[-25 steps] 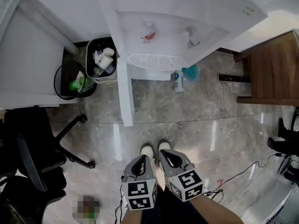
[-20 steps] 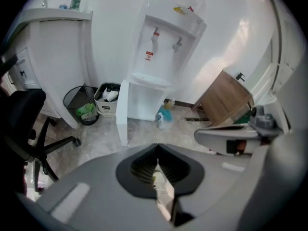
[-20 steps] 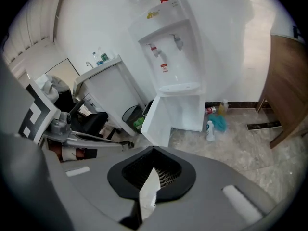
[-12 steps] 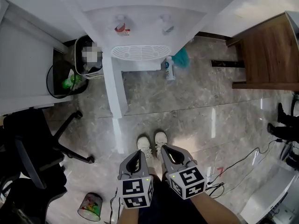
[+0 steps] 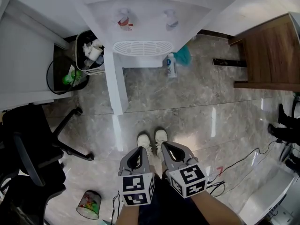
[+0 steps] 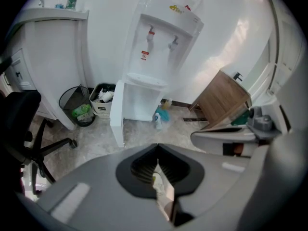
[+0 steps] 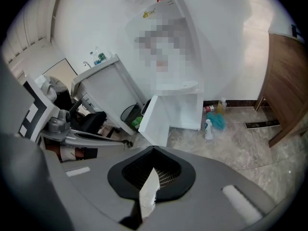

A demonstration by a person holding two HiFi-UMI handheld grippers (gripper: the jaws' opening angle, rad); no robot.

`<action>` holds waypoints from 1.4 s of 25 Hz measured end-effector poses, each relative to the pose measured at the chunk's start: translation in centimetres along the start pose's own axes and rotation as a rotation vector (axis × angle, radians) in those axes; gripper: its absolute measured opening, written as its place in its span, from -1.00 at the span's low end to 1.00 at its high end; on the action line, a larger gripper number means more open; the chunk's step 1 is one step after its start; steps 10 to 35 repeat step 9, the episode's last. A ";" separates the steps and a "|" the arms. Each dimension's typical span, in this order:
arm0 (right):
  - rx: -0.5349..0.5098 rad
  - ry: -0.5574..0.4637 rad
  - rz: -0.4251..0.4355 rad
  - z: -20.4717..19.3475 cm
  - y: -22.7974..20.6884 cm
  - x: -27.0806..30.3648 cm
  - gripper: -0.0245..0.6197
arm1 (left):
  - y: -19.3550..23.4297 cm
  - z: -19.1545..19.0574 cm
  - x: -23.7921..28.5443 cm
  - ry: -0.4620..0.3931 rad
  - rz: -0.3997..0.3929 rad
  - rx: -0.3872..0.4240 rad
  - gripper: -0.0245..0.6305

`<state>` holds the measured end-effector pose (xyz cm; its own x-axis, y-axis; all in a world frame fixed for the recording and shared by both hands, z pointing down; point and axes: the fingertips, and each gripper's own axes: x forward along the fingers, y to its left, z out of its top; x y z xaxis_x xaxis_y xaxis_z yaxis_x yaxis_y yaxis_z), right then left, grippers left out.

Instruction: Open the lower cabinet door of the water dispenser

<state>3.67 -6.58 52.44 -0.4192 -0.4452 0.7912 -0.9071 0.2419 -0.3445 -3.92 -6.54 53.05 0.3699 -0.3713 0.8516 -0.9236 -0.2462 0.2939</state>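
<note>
The fingers (image 6: 137, 172) of my left gripper (image 6: 156, 165) are pressed together with nothing between them; through the thin seam I only catch a pale sliver of what lies below. My right gripper (image 7: 153, 170) is the same — fingers fully together, gripping nothing.

I hold both grippers close in front of my body, side by side and almost touching. They tip steeply down toward the floor (image 5: 187, 107), just above my shoes (image 5: 153, 142), with their marker cubes facing up at me. With nothing to grasp at this distance, I judge this a resting pose, not a reach.

The water dispenser (image 5: 145, 22) stands well apart from me against the white wall. Its lower cabinet door (image 5: 117, 86) is swung out from the body toward me, hinged on the left as the head view shows it, so its edge points into the room. From how it stands, I judge the opening done — the door is clear of its frame and neither gripper is near it.

A spray bottle (image 5: 169, 67) stands on the floor just beside the dispenser's base, two bins (image 5: 91, 55) sit to its left, and a wooden cabinet (image 5: 272, 60) stands off to the right.
</note>
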 end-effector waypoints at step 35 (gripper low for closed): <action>0.001 -0.013 -0.003 0.5 0.2 -0.2 -0.93 | 0.2 -0.3 -0.2 0.003 0.006 0.004 -0.91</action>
